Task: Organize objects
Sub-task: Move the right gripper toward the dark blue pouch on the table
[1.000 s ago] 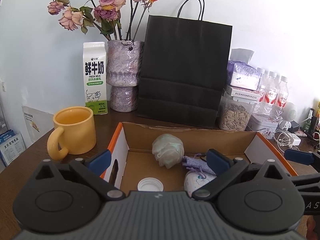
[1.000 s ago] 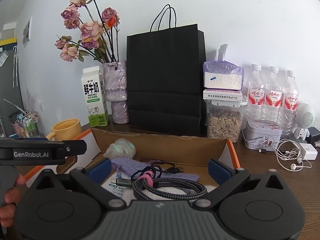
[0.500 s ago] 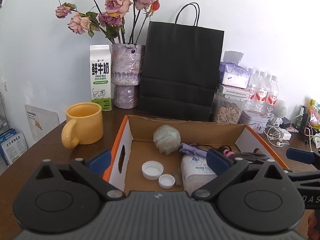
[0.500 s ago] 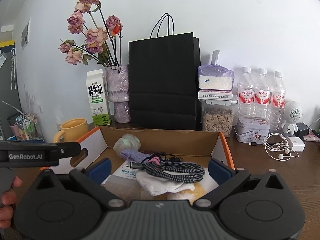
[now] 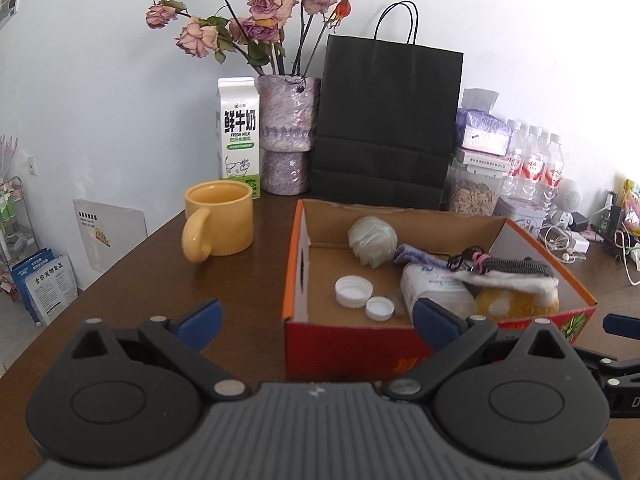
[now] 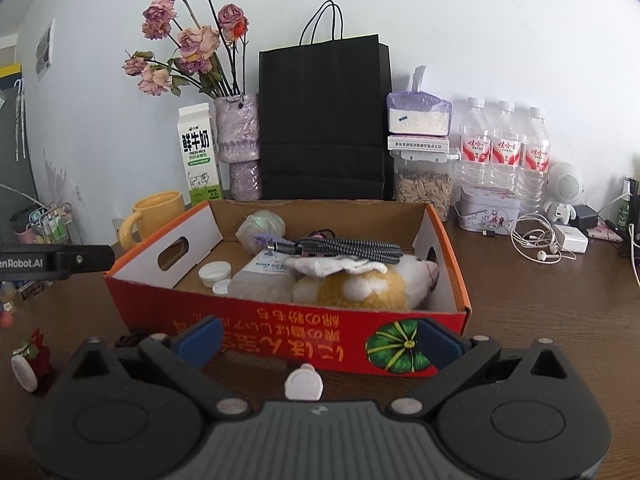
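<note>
An open red-and-orange cardboard box (image 5: 352,344) (image 6: 280,328) stands on the brown table. Inside it are a pale green mesh ball (image 5: 372,240), two white caps (image 5: 354,290), a white packet (image 5: 432,288), a braided cable (image 6: 352,248) and a yellow-and-white plush toy (image 6: 360,288). My left gripper (image 5: 316,320) is open in front of the box's near left corner, holding nothing. My right gripper (image 6: 320,340) is open just short of the box's front wall. A small white round piece (image 6: 304,386) lies on the table between its fingers, close to its body.
A yellow mug (image 5: 220,222), milk carton (image 5: 238,136), vase of dried roses (image 5: 286,132) and black paper bag (image 5: 384,120) stand behind and left of the box. On the right are a seed jar (image 6: 422,188), water bottles (image 6: 504,152), a tin (image 6: 484,210) and earphones (image 6: 536,240).
Both grippers have drawn back from over the box toward the near table edge; the box's front wall now shows. Both stay open.
</note>
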